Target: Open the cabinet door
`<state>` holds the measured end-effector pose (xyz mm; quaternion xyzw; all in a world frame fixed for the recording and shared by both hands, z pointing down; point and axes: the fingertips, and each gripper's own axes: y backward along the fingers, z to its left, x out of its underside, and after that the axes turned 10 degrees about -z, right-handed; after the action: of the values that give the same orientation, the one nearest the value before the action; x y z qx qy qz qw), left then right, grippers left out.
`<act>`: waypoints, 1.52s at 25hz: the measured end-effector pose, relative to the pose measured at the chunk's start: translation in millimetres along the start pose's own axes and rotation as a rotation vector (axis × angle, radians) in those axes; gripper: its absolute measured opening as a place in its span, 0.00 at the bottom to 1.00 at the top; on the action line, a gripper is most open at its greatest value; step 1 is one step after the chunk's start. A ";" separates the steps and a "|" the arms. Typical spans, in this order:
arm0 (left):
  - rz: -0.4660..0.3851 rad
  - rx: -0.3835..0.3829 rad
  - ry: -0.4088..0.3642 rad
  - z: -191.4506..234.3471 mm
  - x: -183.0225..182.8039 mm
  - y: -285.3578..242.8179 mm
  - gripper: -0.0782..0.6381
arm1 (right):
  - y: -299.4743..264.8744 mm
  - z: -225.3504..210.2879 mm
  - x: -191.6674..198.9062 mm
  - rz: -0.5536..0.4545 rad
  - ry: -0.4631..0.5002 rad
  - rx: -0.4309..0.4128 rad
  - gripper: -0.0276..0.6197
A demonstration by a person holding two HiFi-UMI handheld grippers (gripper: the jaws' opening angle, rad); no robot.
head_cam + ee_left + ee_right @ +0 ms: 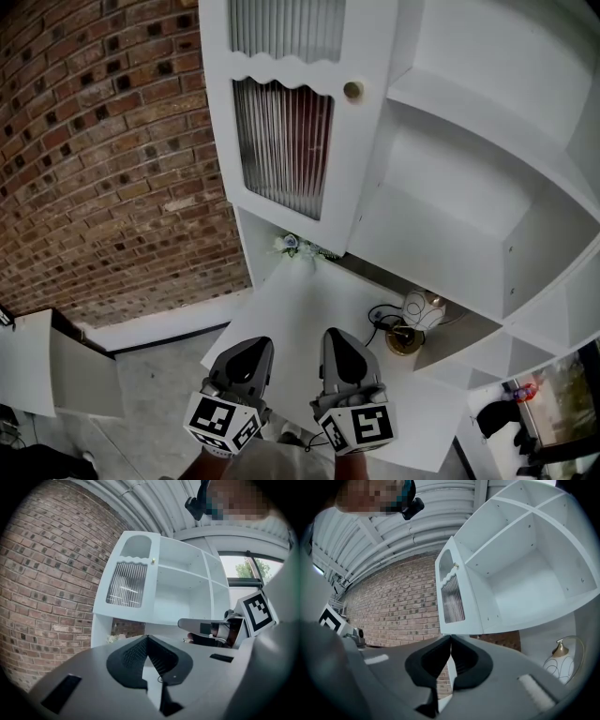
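The white cabinet door (286, 112) has a ribbed glass panel and a small gold knob (352, 90). It stands swung out to the left, and bare white shelves (487, 141) show beside it. Both grippers hang low in the head view, well short of the door. My left gripper (251, 345) is shut with nothing in it, and so is my right gripper (339, 336). In the left gripper view the jaws (146, 637) meet at their tips below the door (126, 578). In the right gripper view the jaws (451, 637) meet below the door (452, 597) and knob (455, 566).
A brick wall (103, 159) runs along the left. On the white counter (300, 309) under the shelves stand a white and gold lamp (417, 314) with a black cable and a small bunch of flowers (292, 246). A white panel (37, 375) stands at the lower left.
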<state>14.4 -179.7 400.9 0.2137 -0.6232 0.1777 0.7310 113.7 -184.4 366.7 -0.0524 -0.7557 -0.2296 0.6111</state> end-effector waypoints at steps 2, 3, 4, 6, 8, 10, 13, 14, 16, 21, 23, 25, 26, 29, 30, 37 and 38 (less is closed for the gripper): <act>-0.007 -0.001 0.000 3.1 -2.8 -1.4 0.12 | -3.0 1.4 -1.5 -0.004 0.008 -0.007 0.05; -0.011 -0.001 0.000 4.2 -4.3 -2.4 0.12 | -4.7 1.4 -2.0 -0.006 0.011 -0.011 0.06; -0.014 -0.001 0.000 5.0 -5.6 -3.5 0.12 | -6.7 0.7 -2.0 -0.007 0.014 -0.014 0.07; -0.019 0.001 0.004 6.1 -7.2 -4.8 0.12 | -10.9 -1.1 -2.0 -0.008 0.019 -0.018 0.10; -0.022 0.001 0.006 7.0 -7.9 -4.9 0.12 | -15.6 -2.0 -3.6 -0.015 0.025 -0.021 0.15; -0.026 0.000 0.007 8.1 -8.6 -5.7 0.12 | -21.7 -2.9 -5.3 -0.023 0.033 -0.025 0.18; -0.031 0.004 0.003 9.8 -10.7 -9.8 0.12 | -32.8 -6.8 -8.4 -0.030 0.044 -0.024 0.23; -0.032 0.005 0.003 10.8 -11.0 -11.3 0.12 | -36.6 -8.4 -10.6 -0.035 0.047 -0.021 0.25; -0.032 0.003 0.008 13.4 -9.9 -13.2 0.12 | -43.6 -11.2 -15.5 -0.047 0.051 -0.015 0.26; -0.033 0.002 0.013 14.9 -9.9 -15.1 0.12 | -59.4 -19.1 -25.4 -0.075 0.067 -0.008 0.29; -0.034 0.005 0.009 13.9 -12.4 -16.6 0.12 | -66.2 -23.9 -25.0 -0.080 0.061 0.000 0.30; -0.037 0.006 0.007 13.9 -13.2 -17.6 0.12 | -72.8 -28.7 -22.8 -0.075 0.067 0.007 0.30; -0.038 0.006 0.007 13.9 -13.3 -18.1 0.12 | -75.5 -31.2 -21.8 -0.073 0.070 0.012 0.30; -0.040 0.008 0.006 13.1 -14.5 -19.2 0.12 | -82.7 -37.3 -20.8 -0.075 0.073 0.023 0.36; -0.041 0.009 0.005 12.9 -15.1 -19.6 0.12 | -85.2 -38.8 -20.8 -0.076 0.075 0.026 0.37; -0.048 0.013 0.002 16.4 -18.4 -22.3 0.12 | -105.6 -46.5 -17.4 -0.074 0.085 0.043 0.41; -0.048 0.012 0.005 17.3 -18.1 -23.3 0.12 | -109.6 -47.5 -16.4 -0.073 0.084 0.042 0.41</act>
<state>9.2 -208.5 383.2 0.2328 -0.6151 0.1645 0.7351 121.0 -298.1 327.2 -0.0022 -0.7355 -0.2378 0.6344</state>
